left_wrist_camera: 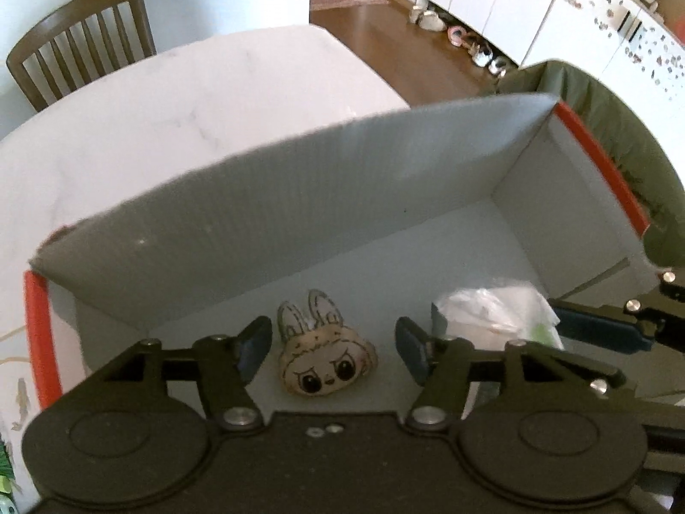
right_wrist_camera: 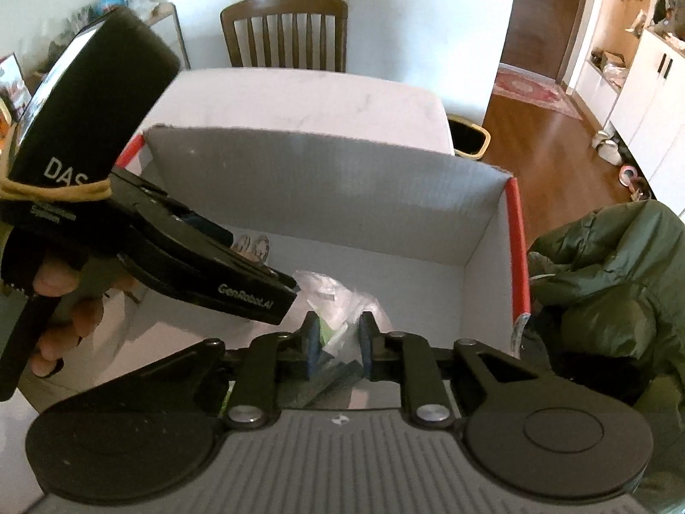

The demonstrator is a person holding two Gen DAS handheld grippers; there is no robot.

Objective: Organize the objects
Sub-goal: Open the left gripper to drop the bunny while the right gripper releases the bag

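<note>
A beige bunny-face toy lies flat on the floor of a white cardboard box with red edges. My left gripper hangs open just above the toy, one finger on each side of it. To its right a crumpled clear plastic bag rests on the box floor. In the right wrist view my right gripper is shut on this plastic bag. A hand holds the left gripper over the box's left part, and only the bunny toy's ears show behind it.
The box stands on a white marble table. A wooden chair is at the table's far side. A green padded jacket lies against the box's right wall. Wooden floor and white cabinets lie beyond.
</note>
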